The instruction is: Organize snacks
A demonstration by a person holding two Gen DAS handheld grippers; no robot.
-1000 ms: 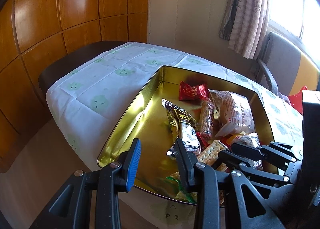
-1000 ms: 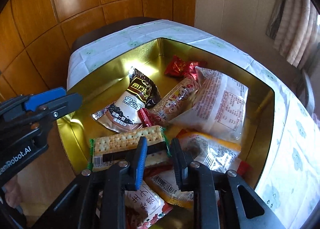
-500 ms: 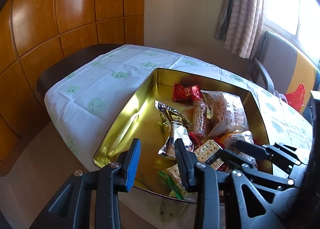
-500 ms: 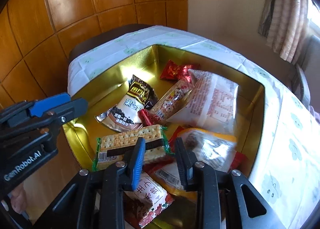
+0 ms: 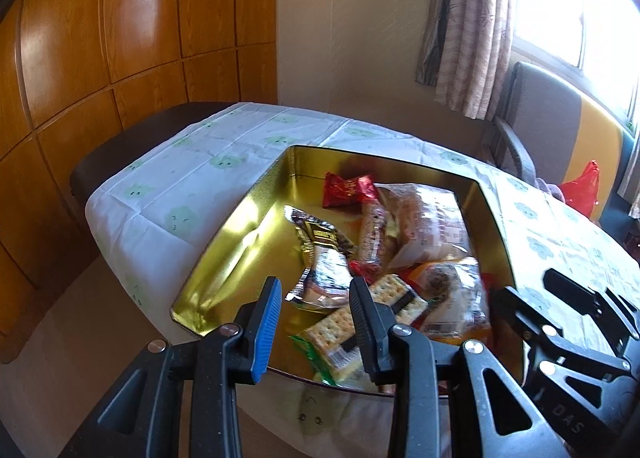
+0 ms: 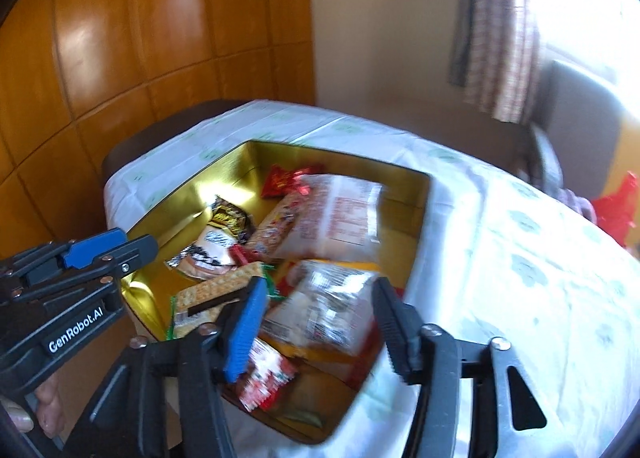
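Tin: the gold tin (image 5: 224, 258) sits at the bench (image 5: 192, 177) corner, gathering all snacks in one place.
Snacks: cracker pack (image 6: 212, 294), red candy (image 5: 346, 189) and bags lie loose inside.
Right gripper (image 6: 320, 322): fingers have just been spreading, nothing between them, above the tin's near end.
Left gripper (image 5: 314, 322): fingers narrowly apart, empty, likely waiting.

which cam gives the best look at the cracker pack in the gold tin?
Left wrist. The cracker pack is sharp there, lying in the gold tin, partly behind a finger of the left hand-held gripper. The right wrist view shows it motion-blurred, its near end hidden.
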